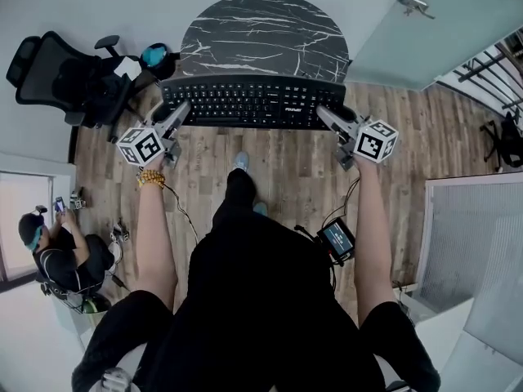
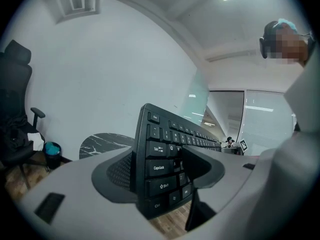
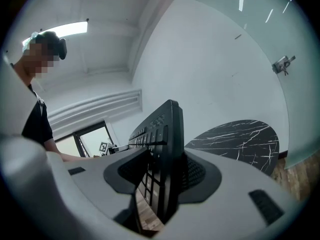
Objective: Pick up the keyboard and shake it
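A black keyboard hangs in the air in front of the dark marble table, held level by both ends. My left gripper is shut on its left end; in the left gripper view the keyboard stands edge-on between the pads, keys facing the right-hand pad. My right gripper is shut on the right end; in the right gripper view the keyboard is clamped between both grey jaws. Each gripper's marker cube sits near my wrists.
A black office chair stands at the left by a teal object. A person sits on the floor at lower left. A small screen device lies on the wooden floor. A glass door is at the upper right.
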`<state>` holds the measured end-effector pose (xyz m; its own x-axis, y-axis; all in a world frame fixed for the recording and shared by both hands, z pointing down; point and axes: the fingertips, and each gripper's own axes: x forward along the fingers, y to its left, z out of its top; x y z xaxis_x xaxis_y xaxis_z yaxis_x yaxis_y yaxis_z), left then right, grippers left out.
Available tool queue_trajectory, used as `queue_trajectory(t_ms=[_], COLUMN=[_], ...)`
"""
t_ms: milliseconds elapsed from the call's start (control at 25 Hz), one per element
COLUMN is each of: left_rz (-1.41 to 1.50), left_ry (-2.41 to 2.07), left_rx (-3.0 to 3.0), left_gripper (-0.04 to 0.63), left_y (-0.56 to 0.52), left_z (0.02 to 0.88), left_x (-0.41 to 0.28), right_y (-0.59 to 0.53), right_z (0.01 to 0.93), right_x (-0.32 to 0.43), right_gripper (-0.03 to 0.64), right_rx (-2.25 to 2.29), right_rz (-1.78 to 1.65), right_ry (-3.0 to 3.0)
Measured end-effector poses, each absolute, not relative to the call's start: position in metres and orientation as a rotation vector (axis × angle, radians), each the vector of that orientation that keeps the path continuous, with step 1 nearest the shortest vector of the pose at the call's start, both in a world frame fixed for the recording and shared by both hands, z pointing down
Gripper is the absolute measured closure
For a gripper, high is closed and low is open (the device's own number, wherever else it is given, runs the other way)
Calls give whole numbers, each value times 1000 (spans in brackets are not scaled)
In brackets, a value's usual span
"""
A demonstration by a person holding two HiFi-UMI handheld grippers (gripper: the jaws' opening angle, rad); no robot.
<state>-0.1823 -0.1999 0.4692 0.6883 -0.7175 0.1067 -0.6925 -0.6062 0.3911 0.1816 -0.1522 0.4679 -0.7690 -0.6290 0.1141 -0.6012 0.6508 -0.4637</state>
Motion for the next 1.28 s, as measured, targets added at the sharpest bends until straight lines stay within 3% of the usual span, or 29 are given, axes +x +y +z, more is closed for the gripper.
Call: queue_trajectory(t_ms=[1280], left_rz=[273], left_ry=[-993], left_rx=[1998], left_gripper=[305], left_y=[-206], left_z=[713], left_x=[-193], right_y=[-156], right_z=[710], right_x=[171], right_gripper=[430], right_rx=[-1152], right_rz=[-1644], right_ry=[2566])
